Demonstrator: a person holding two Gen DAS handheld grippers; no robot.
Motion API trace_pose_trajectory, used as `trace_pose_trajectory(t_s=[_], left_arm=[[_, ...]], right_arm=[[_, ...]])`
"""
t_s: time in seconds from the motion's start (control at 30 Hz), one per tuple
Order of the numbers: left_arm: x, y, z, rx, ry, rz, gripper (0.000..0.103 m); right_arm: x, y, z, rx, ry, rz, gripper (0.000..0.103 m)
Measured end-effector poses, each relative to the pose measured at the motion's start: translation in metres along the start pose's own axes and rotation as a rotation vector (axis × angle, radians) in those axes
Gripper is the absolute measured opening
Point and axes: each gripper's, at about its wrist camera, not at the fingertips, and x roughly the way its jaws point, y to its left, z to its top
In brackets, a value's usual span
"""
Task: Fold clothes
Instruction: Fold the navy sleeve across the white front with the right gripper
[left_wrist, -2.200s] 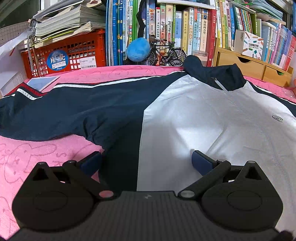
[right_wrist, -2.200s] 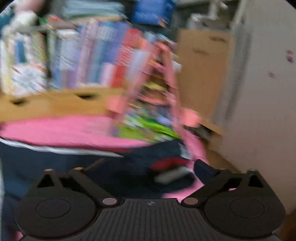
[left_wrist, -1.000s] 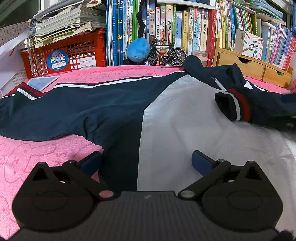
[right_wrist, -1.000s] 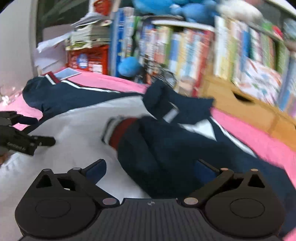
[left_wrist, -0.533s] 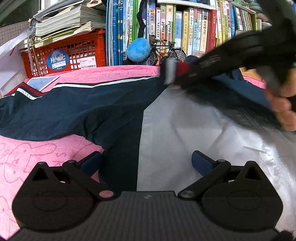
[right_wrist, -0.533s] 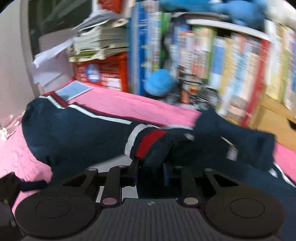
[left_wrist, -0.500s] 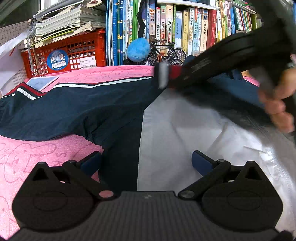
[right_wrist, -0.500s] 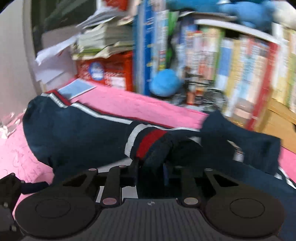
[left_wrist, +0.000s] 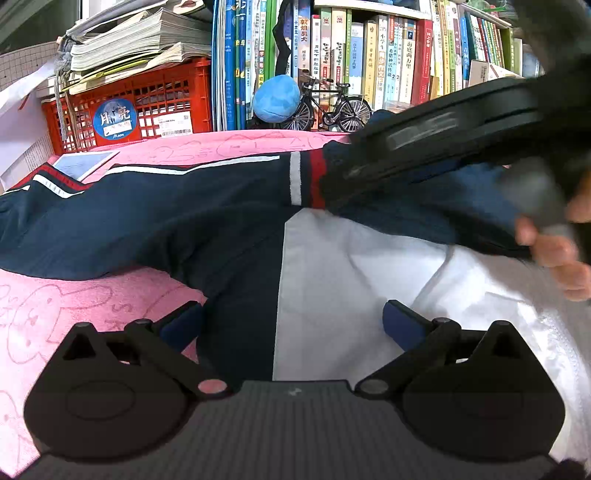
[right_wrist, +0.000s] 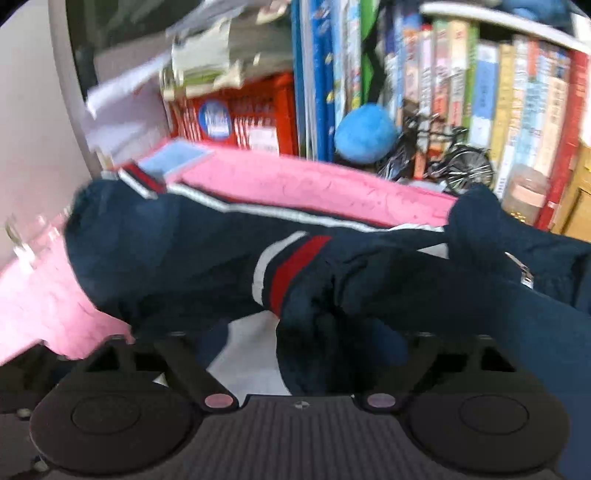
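Now the right claw (right_wrist: 295, 347) is opening to drop the striped sleeve (right_wrist: 291, 277) across the jacket (left_wrist: 369, 280) on the pink desk (left_wrist: 55, 295), while the left claw (left_wrist: 291, 321) waits open at 6 o'clock.

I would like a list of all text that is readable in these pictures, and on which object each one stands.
"月亮": round blue sticker on the red crate.
"海底两万里": white book spine.
"教煌莫犬" (uncertain): orange book spine.
White label on the crate: too small.
Other book spines: too small or blurred.
Right wrist view: all blurred.
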Motion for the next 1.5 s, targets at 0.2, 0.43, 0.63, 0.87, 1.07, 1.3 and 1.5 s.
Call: trace_pose_trajectory(t_s=[0.2, 0.43, 0.63, 0.87, 1.07, 1.3, 1.5], left_arm=[[0.000, 0.000, 0.000, 0.000, 0.000, 0.000, 0.103], [-0.019, 0.046, 0.026, -0.300, -0.086, -0.016, 0.099], [0.013, 0.024, 0.080, -0.213, -0.059, 0.034, 0.099], [0.075, -0.023, 0.077, 0.083, -0.009, 0.289, 0.100], [0.082, -0.015, 0.062, 0.078, -0.036, 0.285, 0.103], [0.087, -0.013, 0.063, 0.072, -0.034, 0.280, 0.103], [0.089, 0.003, 0.064, -0.013, -0.011, 0.207, 0.103]], right_arm=[[-0.062, -0.035, -0.034, 0.075, -0.081, -0.049, 0.098], [-0.142, -0.078, -0.108, 0.105, -0.151, -0.351, 0.099], [-0.160, -0.114, -0.148, 0.194, -0.153, -0.454, 0.098], [-0.166, -0.117, -0.162, 0.123, -0.168, -0.476, 0.098], [-0.179, -0.140, -0.179, 0.094, -0.127, -0.640, 0.099], [-0.174, -0.160, -0.178, 0.143, -0.115, -0.616, 0.098], [-0.170, -0.188, -0.181, 0.038, -0.073, -0.791, 0.102]])
